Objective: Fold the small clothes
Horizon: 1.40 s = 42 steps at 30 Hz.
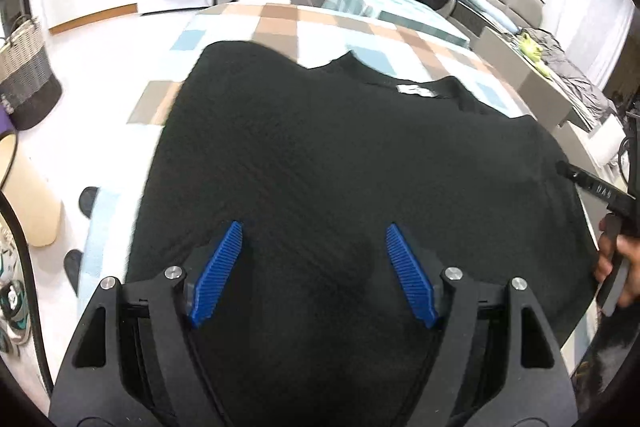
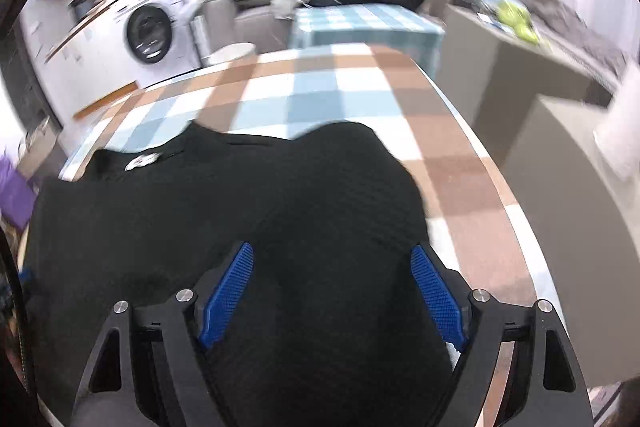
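Both my claws spread, pinching nothing — left claw (image 1: pixel 314 231) and right claw (image 2: pixel 332 253) over black shirt (image 1: pixel 340 155) on checked desk (image 2: pixel 320 87).

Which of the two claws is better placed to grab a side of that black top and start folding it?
Probably the right. The right gripper hovers open close to the edge of the black top, beside bare checked tablecloth. The left gripper, also open, hangs over the cloth's middle, farther from an edge.
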Motion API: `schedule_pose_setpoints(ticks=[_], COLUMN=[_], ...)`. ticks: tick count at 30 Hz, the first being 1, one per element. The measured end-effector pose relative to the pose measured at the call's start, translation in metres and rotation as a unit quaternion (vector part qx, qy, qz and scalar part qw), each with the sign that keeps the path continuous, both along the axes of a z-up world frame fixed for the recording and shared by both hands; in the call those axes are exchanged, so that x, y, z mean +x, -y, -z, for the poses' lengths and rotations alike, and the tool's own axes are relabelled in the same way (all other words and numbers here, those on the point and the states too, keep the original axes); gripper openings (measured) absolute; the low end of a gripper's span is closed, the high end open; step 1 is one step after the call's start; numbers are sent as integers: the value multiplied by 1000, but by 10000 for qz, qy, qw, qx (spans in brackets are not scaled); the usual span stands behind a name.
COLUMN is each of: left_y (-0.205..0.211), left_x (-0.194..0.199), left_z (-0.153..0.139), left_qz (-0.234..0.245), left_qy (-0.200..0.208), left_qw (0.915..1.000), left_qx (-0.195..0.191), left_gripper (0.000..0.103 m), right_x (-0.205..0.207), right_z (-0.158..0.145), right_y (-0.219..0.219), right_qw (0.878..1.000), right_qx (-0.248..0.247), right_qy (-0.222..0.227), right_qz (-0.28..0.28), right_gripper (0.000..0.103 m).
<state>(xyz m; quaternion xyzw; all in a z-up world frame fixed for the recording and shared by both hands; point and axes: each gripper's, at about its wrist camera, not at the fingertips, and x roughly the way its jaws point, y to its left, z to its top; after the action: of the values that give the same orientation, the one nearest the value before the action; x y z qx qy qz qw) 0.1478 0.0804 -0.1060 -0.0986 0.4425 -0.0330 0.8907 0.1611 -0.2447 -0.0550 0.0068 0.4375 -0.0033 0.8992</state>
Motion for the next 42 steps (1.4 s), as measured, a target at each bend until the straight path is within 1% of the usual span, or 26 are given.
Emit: schedule_pose_setpoints(ticks=[1,3,6,8,10,11,13,15,17,18,20,21,23,25,28,30,31,34,36,40,42], left_y=[5,14,30,42,52,54,57,55,51,49,45,41,30,16,-5,-18,-26,-43,-51,-63,-67], left_x=[2,10,26,42,58,65,69,69,65,60,54,52,50,49,50,53,56,63,66,70,74], left_z=[-1,-3,-4,-1,8,13,14,15,14,12,6,3,-1,-5,-9,-11,-11,-10,-8,-3,0], left_qz=[55,161,393,512,562,540,570,547,515,476,344,304,198,16,-242,-426,-520,-736,-836,-887,-912], left_qy=[10,4,-1,-43,-187,-316,-276,-259,-234,-224,-175,-155,-113,-98,-66,-28,-38,-92,-146,-182,-235], left_qw=[10000,9998,9992,9987,9980,9977,9971,9975,9978,9978,9980,9981,9986,9991,9990,9987,9983,9972,9963,9959,9954], left_qx=[33,95,49,70,207,277,414,357,355,396,495,515,479,424,357,285,241,110,126,-88,-149], left_gripper=[73,73,73,73,73,73,73,73,73,73,73,73,73,73,73,73,73,73,73,73,73], right_x=[-3,-6,1,7,15,16,16,15,18,17,13,12,7,7,14,22,26,41,52,68,77], right_z=[-4,-6,0,9,23,27,33,30,31,30,26,23,9,-1,-8,-8,-8,-3,3,11,14], right_y=[-14,-32,-61,-82,-98,-103,-107,-101,-91,-85,-72,-66,-40,-14,16,36,42,53,56,54,49], right_qw=[9997,9987,9961,9936,9912,9906,9896,9893,9902,9912,9938,9943,9974,9994,9998,9989,9984,9970,9955,9930,9931], right_qx=[-101,-95,161,163,133,118,9,78,113,19,-424,-461,-224,-92,-70,179,285,420,434,816,843], right_qy=[113,168,-28,-172,-342,-391,-429,-454,-501,-488,-427,-402,-231,-141,-102,-132,-156,-229,-378,-486,-544], right_qz=[-215,-469,-865,-1104,-1275,-1304,-1373,-1385,-1302,-1230,-930,-876,-647,-314,124,415,470,604,755,699,598], right_gripper=[84,84,84,84,84,84,84,84,84,84,84,84,84,84,84,84,84,84,84,84,84])
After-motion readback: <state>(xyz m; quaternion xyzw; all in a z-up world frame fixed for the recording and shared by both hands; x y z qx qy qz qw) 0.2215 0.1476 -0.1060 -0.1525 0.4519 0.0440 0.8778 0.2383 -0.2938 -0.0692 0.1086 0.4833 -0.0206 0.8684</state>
